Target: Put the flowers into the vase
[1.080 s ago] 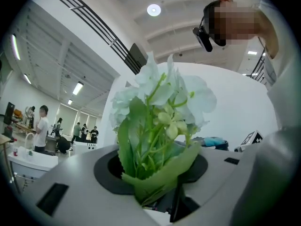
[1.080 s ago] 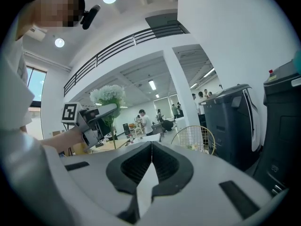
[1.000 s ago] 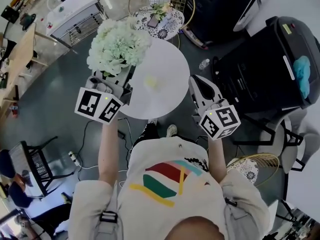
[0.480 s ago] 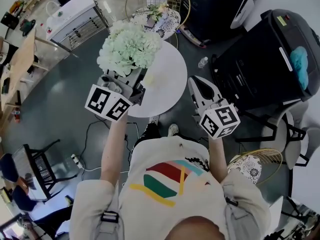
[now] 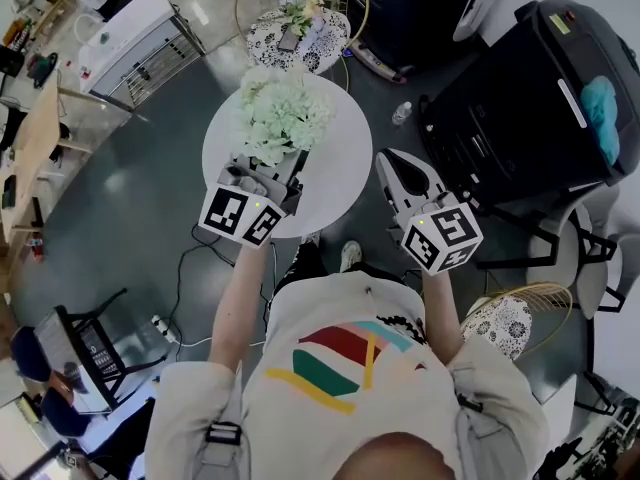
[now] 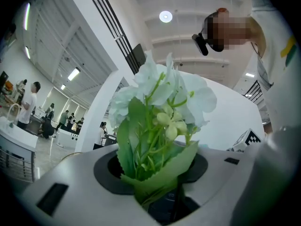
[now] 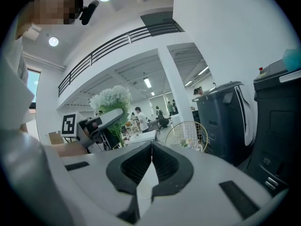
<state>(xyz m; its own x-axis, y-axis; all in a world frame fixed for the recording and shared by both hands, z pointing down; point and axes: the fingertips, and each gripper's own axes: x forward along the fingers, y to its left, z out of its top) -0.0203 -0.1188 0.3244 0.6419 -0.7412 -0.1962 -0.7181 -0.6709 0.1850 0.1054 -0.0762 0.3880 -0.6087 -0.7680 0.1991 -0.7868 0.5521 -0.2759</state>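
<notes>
Plainly, the left tool (image 5: 278, 171) pinches the flowers (image 5: 283, 113) low on their stems, holding the bunch above the round white bench (image 5: 345, 163). The right tool (image 5: 393, 164) is pressed together on nothing, just off the bench's rim. I judge the bunch light and top-heavy, its pale heads soft and easily crushed and its stems thin and springy, so the low grip among the leaves is the right place, and squeezing harder would gain nothing. The left gripper view shows leaves and stems wedged between the jaws, which the head view hides under the blooms. The right gripper view shows the bunch side-on, blooms uppermost. No view shows me a vase.
</notes>
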